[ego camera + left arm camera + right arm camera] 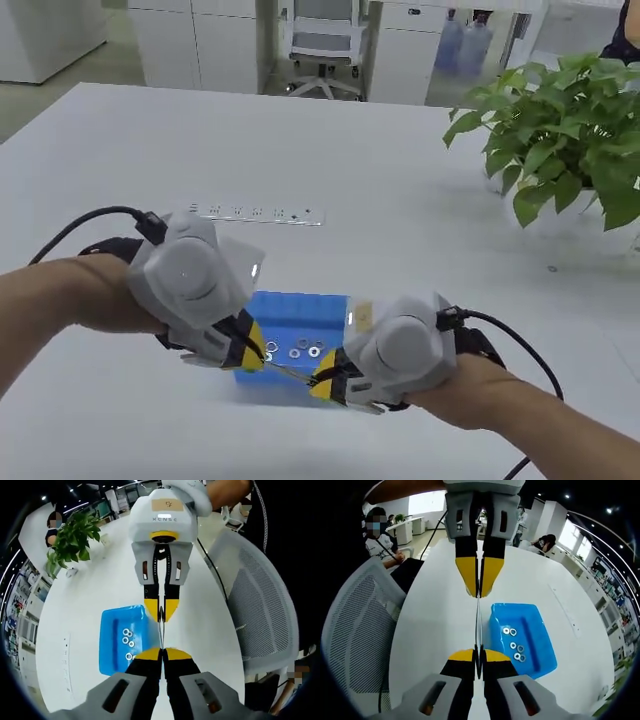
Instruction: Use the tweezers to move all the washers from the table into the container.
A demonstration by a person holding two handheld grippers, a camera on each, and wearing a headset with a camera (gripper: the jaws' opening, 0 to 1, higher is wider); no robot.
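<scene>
So the left gripper (162, 652) and right gripper (478, 652) each pinch 1 end of the tweezers (478, 625), with the washers (513, 645) in the container (536, 642) just beside them.

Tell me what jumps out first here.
The left claw and right claw face each other tip to tip low over the white table, both shut on thin tweezers. Beside them a blue tray holds several washers; a leafy plant stands at the far right.
</scene>
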